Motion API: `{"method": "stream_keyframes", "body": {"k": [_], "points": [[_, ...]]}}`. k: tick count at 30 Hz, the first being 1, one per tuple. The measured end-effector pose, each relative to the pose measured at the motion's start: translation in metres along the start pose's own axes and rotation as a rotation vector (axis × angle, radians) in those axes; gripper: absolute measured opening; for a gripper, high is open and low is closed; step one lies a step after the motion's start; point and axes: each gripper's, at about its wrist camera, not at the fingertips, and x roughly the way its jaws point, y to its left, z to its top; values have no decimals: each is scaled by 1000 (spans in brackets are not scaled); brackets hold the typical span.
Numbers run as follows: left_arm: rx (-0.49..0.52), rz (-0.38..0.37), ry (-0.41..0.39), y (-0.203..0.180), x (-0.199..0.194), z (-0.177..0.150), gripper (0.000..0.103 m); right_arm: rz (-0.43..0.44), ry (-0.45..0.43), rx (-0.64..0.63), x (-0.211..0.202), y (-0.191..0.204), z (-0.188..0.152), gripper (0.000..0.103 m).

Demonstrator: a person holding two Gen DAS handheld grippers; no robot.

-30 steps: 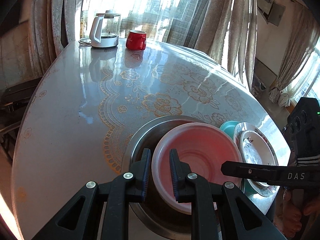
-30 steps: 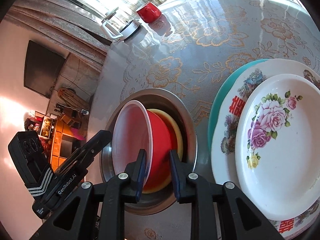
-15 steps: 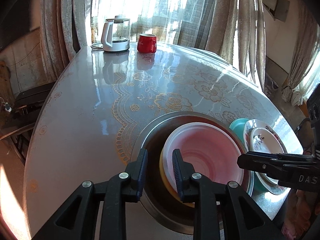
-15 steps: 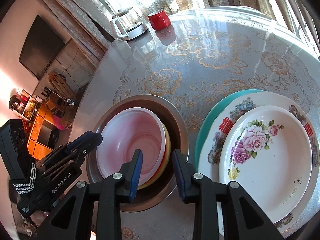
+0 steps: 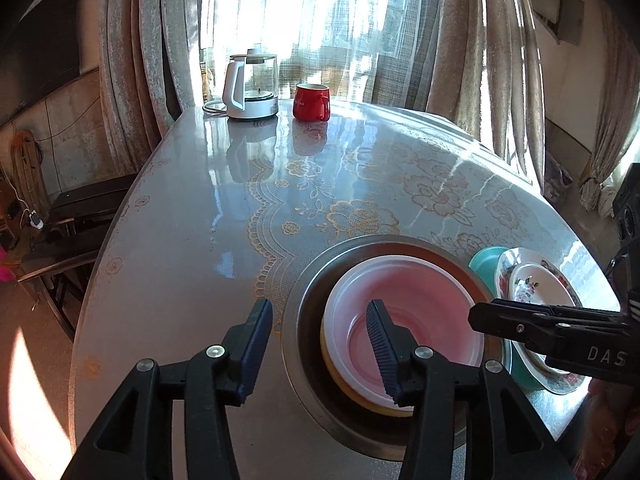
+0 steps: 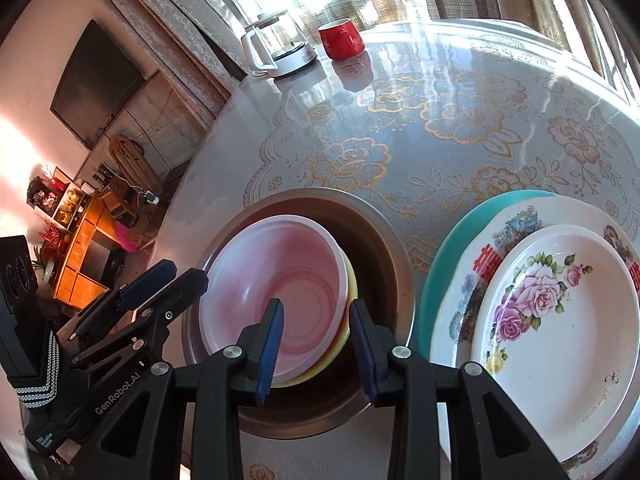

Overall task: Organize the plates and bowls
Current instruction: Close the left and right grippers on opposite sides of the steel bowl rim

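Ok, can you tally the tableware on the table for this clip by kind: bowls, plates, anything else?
Bowls: 3, nested: pink bowl, yellow bowl beneath it, steel basin outermost.
Plates: 3, stacked: rose plate, patterned plate, teal plate at the bottom.
Mugs: 1, the red mug.
Kettles: 1, the glass kettle.
Total: 8

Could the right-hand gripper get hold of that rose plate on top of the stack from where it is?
Probably yes. The rose plate lies topmost on the plate stack with nothing over it, and the right gripper is open just beside it, above the pink bowl; a short sideways shift should do.
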Motion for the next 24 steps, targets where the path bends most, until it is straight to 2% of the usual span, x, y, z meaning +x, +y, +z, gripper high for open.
{"method": "stream_keyframes", "body": {"k": [2,4,7,11,15,24], "points": [[-20,1,-5,2,-2,1,52,4,-25,12,-9,-5,-1,35],[-40,8,-3,4,-2,1,61,3,-45,22,-16,-9,-2,35],[-60,19,3,6,-3,-1,64,3,-57,39,-24,-17,-6,35],[-68,38,9,8,-4,-4,67,4,-53,54,-31,-24,-16,36],[-95,42,10,12,-5,-8,77,14,-34,81,-31,-31,-24,37],[-136,60,43,24,-1,-13,79,37,7,106,-21,-34,-33,38]]}}
